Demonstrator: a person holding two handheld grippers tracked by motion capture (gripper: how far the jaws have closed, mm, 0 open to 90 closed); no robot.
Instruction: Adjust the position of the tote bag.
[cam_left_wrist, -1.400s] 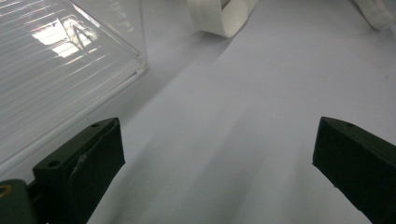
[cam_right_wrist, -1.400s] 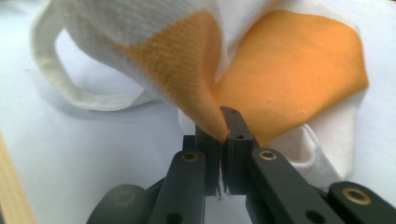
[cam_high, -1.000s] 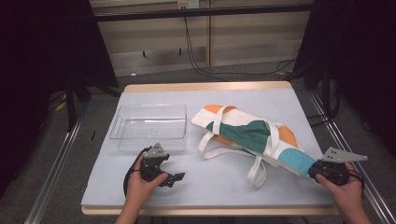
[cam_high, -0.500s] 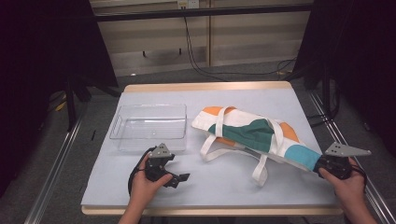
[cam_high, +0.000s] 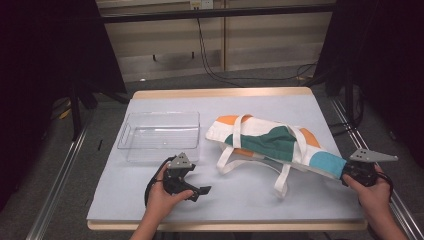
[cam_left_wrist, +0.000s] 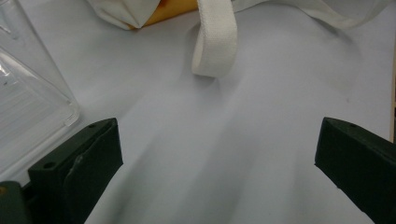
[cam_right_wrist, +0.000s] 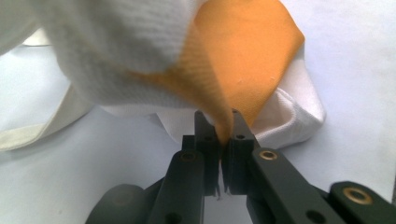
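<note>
The right claw (cam_high: 350, 172) in the high view pinches the tote (cam_high: 270, 142) by a corner, likely to drag it flat; the clear bin (cam_high: 159, 137) beside it on the worktop (cam_high: 250, 205) is empty. In the left gripper view the left claw (cam_left_wrist: 219, 154) gapes, idle, near a strap (cam_left_wrist: 215, 42). In the right gripper view the jaws clamp orange cloth (cam_right_wrist: 243, 60).

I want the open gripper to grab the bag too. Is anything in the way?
No. In the left gripper view, bare table lies between the left gripper and the bag's strap.
</note>
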